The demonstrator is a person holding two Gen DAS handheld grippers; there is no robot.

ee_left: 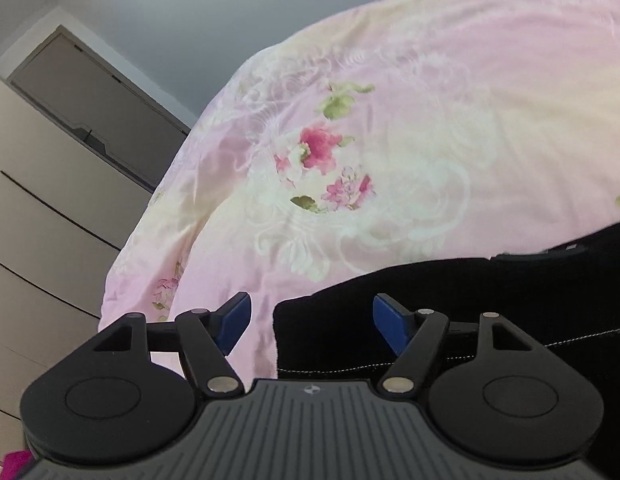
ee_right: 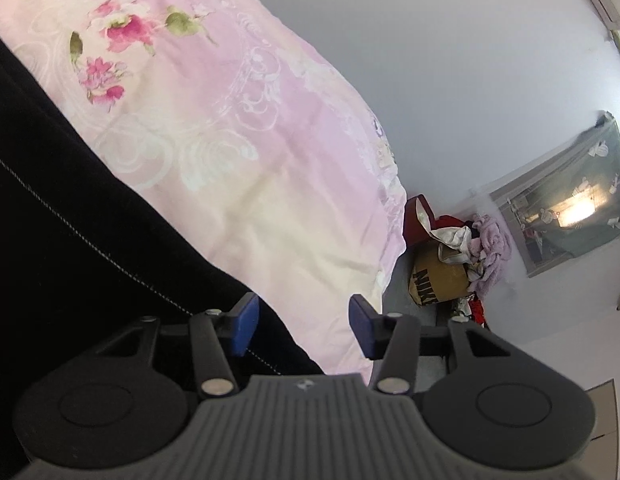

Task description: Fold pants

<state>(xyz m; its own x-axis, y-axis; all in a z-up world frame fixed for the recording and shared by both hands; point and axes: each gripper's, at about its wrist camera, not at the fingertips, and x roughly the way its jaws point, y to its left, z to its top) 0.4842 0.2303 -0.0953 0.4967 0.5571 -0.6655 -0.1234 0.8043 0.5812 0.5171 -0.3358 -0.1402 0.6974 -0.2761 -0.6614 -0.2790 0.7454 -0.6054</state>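
Observation:
Black pants (ee_left: 449, 304) with a pale stitched seam lie on a pink floral bed cover (ee_left: 429, 140). In the left wrist view their near left corner reaches in between the blue pads of my left gripper (ee_left: 311, 326), which stands wide open and presses on nothing. The right wrist view shows the same pants (ee_right: 70, 220) filling the left side, their edge running diagonally down under my right gripper (ee_right: 304, 330). Its jaws are partly open; the left pad hovers over the pants' edge and the right pad over the bed cover (ee_right: 250, 160).
A beige wardrobe (ee_left: 50, 208) stands left of the bed. Past the bed's right edge sit a brown Nike bag (ee_right: 437, 280) and a pile of clothes (ee_right: 481, 240) by the wall, beside a curtained window (ee_right: 569, 208). A magenta scrap (ee_left: 14, 464) shows at the bottom left.

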